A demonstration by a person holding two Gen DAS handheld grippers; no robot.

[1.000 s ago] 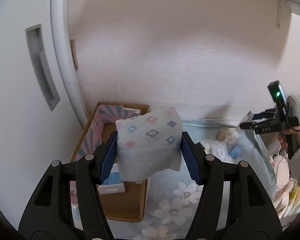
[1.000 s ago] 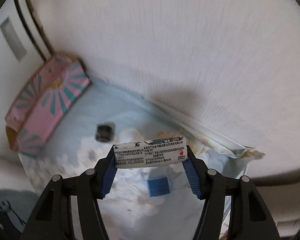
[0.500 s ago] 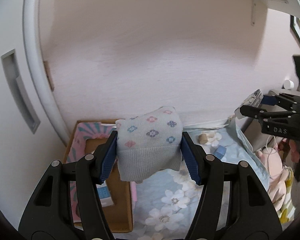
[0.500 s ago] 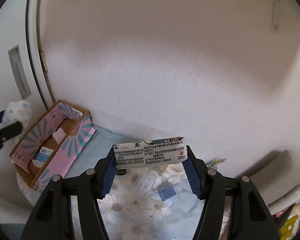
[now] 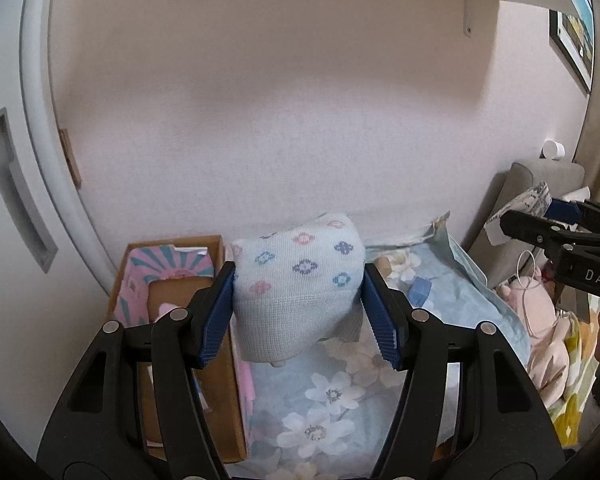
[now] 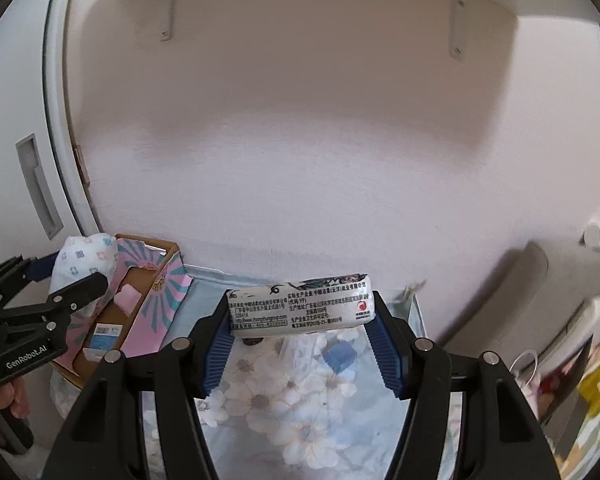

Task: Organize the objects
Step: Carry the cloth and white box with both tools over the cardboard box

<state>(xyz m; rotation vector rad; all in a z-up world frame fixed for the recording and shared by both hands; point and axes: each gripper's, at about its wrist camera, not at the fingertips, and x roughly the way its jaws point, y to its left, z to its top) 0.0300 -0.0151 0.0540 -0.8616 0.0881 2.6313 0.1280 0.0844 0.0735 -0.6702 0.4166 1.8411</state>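
My left gripper [image 5: 298, 312] is shut on a pale blue knitted sock bundle [image 5: 296, 280] with small flower motifs, held above the floral cloth beside the box. My right gripper [image 6: 300, 332] is shut on a white tissue pack [image 6: 300, 306] with printed text, held crosswise over the cloth. A pink and teal cardboard box [image 5: 168, 280] stands open at the left by the wall; the same cardboard box [image 6: 140, 304] shows in the right wrist view, with the left gripper [image 6: 56, 280] and its sock bundle [image 6: 84, 258] hovering at its near side. The right gripper [image 5: 548, 216] also appears at the right edge of the left wrist view.
A blue floral cloth [image 6: 292, 400] covers the surface, with a small blue block [image 6: 340, 354] and a dark round thing partly hidden behind the pack. A white door with a recessed handle [image 5: 16, 184] stands left. A grey chair [image 5: 536, 184] and pink clutter [image 5: 540, 312] lie right.
The right gripper has risen and swung up with the tissue pack, so the wall and shelf brackets fill its view. The left gripper shifted slightly and rolled, sock still held.
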